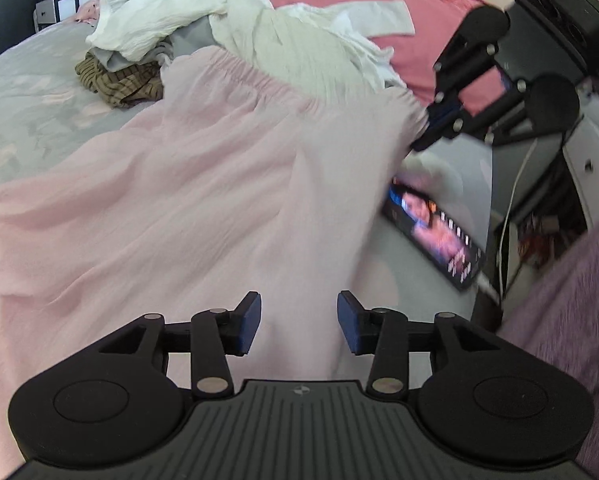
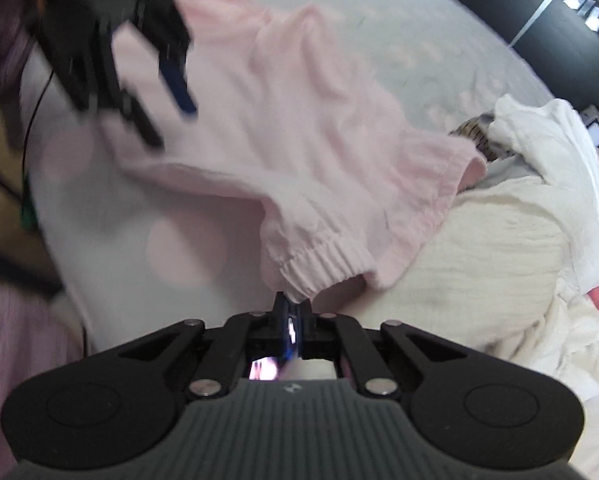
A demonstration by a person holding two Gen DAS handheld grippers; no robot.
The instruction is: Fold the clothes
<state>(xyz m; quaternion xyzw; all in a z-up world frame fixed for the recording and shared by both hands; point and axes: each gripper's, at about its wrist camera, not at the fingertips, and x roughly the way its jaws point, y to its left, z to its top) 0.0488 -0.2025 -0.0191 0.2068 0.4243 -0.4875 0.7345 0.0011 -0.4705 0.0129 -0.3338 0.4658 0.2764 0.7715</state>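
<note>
Two grippers work one pink garment (image 1: 187,184) spread on the bed (image 1: 31,92): the right gripper (image 2: 294,312) pinches its elastic waistband at the far right corner, while the left gripper (image 1: 298,322) hovers half-open over the near hem, holding nothing.

Pale pink garment (image 1: 187,184), white clothes (image 1: 171,20), grey bedsheet (image 1: 31,92).

garment (image 1: 187,200) on bed (image 1: 27,92) | clothes pile (image 1: 171,36) behind it | phone (image 1: 435,232) right
</note>
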